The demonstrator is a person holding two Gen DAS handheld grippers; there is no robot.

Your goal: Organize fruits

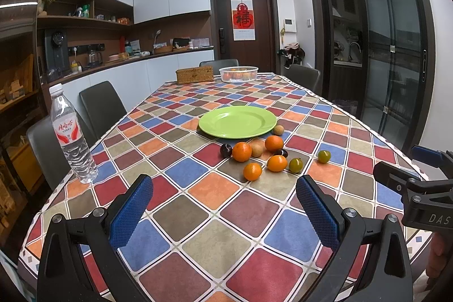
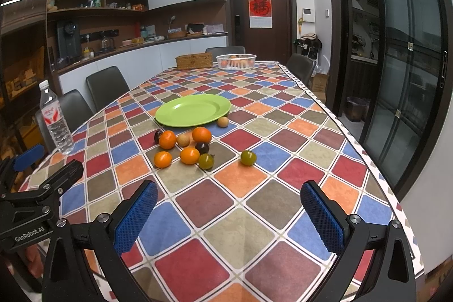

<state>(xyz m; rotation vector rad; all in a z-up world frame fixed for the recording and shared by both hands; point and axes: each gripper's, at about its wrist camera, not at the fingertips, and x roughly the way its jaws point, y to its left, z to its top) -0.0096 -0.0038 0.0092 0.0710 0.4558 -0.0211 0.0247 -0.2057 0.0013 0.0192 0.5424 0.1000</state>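
An empty green plate [image 1: 237,121] [image 2: 193,110] lies mid-table. Just in front of it lie several loose fruits: oranges [image 1: 241,151] [image 2: 167,139], tan longans [image 1: 279,130] [image 2: 222,122], dark plums [image 1: 225,150] [image 2: 202,147] and green fruits [image 1: 295,165] [image 2: 248,157]. My left gripper [image 1: 223,190] is open and empty, hovering over the near table, short of the fruits. My right gripper [image 2: 228,197] is open and empty, also short of the fruits. Each gripper shows at the edge of the other's view.
A water bottle [image 1: 72,135] [image 2: 55,122] stands near the table's left edge. A wicker box [image 1: 194,75] [image 2: 194,60] and a white basket holding fruit [image 1: 238,73] [image 2: 236,61] sit at the far end. Chairs [image 1: 103,105] line the left side.
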